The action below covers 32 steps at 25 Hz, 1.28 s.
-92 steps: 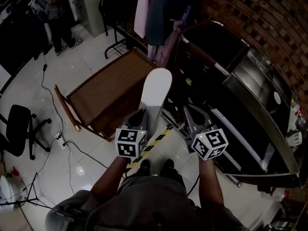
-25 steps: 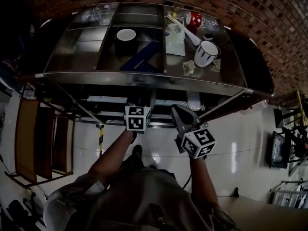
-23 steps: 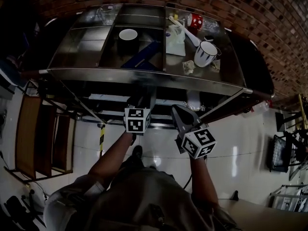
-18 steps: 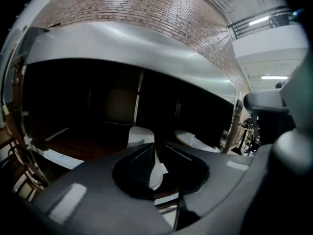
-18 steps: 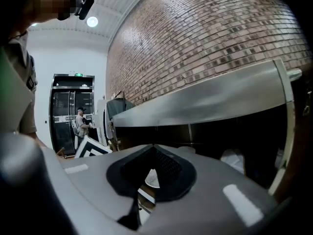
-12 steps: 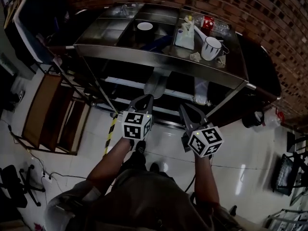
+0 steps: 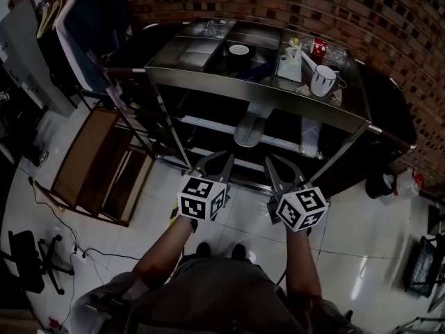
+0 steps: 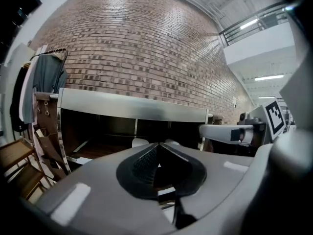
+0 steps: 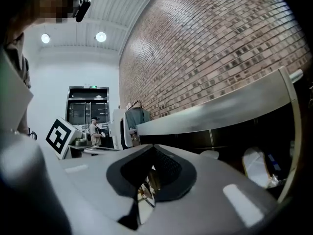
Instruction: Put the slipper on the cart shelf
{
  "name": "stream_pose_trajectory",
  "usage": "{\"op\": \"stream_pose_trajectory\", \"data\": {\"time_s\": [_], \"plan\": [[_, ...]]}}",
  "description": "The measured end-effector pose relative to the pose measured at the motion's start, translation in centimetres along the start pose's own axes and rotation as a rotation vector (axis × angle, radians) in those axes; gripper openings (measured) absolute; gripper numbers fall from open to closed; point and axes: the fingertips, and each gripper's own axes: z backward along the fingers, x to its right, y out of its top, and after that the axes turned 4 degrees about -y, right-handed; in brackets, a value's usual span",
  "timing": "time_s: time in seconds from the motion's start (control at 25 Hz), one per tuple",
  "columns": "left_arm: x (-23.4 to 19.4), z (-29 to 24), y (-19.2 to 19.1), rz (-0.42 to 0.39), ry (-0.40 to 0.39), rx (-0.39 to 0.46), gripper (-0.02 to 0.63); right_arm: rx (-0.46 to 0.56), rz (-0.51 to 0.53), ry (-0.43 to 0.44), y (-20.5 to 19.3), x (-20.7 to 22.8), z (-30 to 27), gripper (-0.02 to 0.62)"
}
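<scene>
The pale slipper [image 7: 250, 127] lies on the middle shelf [image 7: 208, 125] of the steel cart [image 7: 257, 94], toe toward me, with nothing holding it. In the left gripper view a small pale shape on the shelf, the slipper [image 8: 140, 142], shows just past my jaws. My left gripper [image 7: 224, 157] [image 8: 157, 145] hangs in front of the cart, apart from the slipper, shut and empty. Beside it my right gripper [image 7: 271, 160] [image 9: 152, 148] is at the same height, its jaws together with nothing between them.
A white bag [image 7: 311, 132] [image 9: 257, 168] sits on the same shelf to the right of the slipper. The cart top carries a cup [image 7: 322, 80], a bowl [image 7: 239, 49] and small items. A wooden rack [image 7: 97, 165] lies on the floor at left; a brick wall is behind.
The slipper, held in my left gripper 3.7 s ago, now rests on the shelf. Both grippers have drawn back from under the cart top, and the left jaws have shut empty.
</scene>
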Motion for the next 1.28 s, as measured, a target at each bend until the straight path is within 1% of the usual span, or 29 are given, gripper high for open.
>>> {"op": "stream_pose_trajectory", "data": {"time_s": [0.12,0.28,0.36,0.6,0.8,1.04,1.28], "plan": [[-0.3,1.8,0.1,0.006,-0.039,0.003,0.008,-0.003,0.022,-0.017,0.2,-2.0,-0.5,0.000],[-0.2,3.7,0.7,-0.011,-0.133,0.012,0.008,-0.021,0.053,-0.032,0.4,-4.7,-1.1,0.000],[-0.2,4.4,0.9,-0.017,-0.168,0.021,0.008,-0.031,0.065,-0.034,0.5,-5.8,-1.3,0.000],[0.5,6.1,1.0,-0.031,-0.241,0.033,0.008,-0.032,0.092,-0.078,0.8,-7.2,-1.0,0.000],[0.5,6.5,1.0,-0.045,-0.264,0.017,0.008,-0.026,0.071,-0.096,0.8,-7.6,-0.7,0.000],[0.3,6.7,1.1,-0.034,-0.255,0.021,0.008,-0.019,0.072,-0.075,1.1,-8.1,-0.7,0.000],[0.4,6.6,1.0,-0.033,-0.256,0.018,0.008,-0.019,0.076,-0.072,1.1,-8.0,-0.7,0.000]]}}
